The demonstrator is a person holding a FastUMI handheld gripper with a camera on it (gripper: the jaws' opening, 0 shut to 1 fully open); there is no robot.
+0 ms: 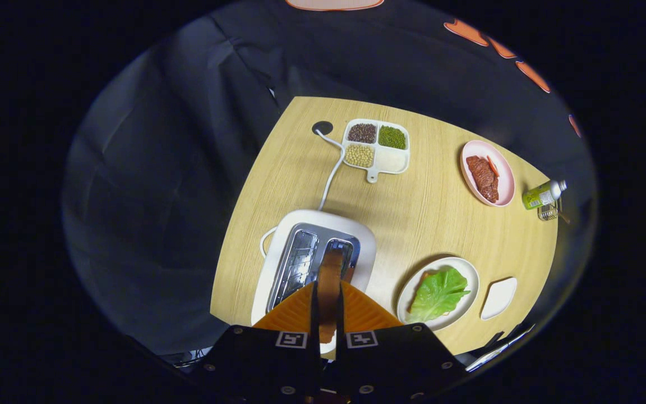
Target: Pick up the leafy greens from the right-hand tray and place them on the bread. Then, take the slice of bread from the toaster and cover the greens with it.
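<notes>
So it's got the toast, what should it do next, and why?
Probably lift straight up: the hand-held gripper is shut on the bread slice, which looks barely clear of the toaster slot. Then carry it to the leafy greens on their plate.

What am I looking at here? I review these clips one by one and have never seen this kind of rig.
There is no robot arm: a person carries a handheld gripper, and a fisheye camera riding on it looks forward along its two fingers. Here it looks down on a wooden table.

The fingers are closed on a slice of bread, held edge-on just above the white toaster, over its slots.

Beside the toaster sits a white plate with a green leaf lying on another bread slice. Next to it is a small white tray.

Farther off are a divided dish of beans, a pink plate with meat and a bottle.

So the greens are placed, and the covering slice is in hand.
</notes>
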